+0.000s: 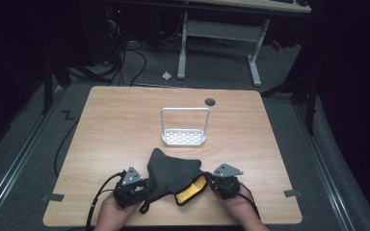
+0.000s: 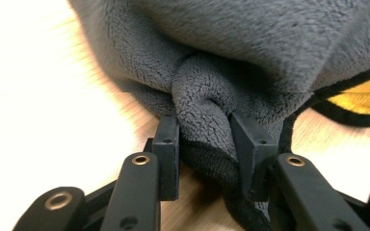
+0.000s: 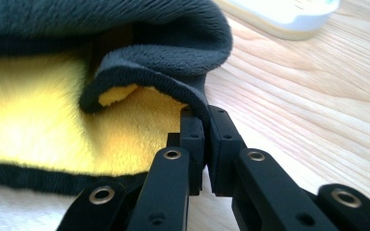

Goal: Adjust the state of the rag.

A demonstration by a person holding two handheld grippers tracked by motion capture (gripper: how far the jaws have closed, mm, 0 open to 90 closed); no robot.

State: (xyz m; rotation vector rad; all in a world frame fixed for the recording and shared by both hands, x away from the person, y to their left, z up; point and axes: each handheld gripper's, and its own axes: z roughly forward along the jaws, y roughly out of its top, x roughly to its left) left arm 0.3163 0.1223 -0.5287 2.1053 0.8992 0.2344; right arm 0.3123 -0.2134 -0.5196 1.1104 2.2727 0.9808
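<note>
The right gripper point(image 3: 206, 139) is clamped nearly shut on the black-bound hem of a grey fleece cloth point(image 1: 173, 175) with a yellow lining, which lies bunched at the near edge of the table point(image 1: 115, 125). A thick fold is pinched between the half-closed jaws of the left gripper point(image 2: 204, 144) — a bulkier, looser hold. If the cloth is pulled taut, that fold could be lost — or the white rack point(image 1: 185, 137) snagged

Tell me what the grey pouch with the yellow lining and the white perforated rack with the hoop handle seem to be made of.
Grey pouch with yellow lining: soft fleece or plush, matte, judging by its fuzzy nap and the way it bunches between the jaws; black ribbed trim along the edge. White perforated rack with hoop handle: probably plastic, or painted metal; smooth, rigid, evenly white.
</note>
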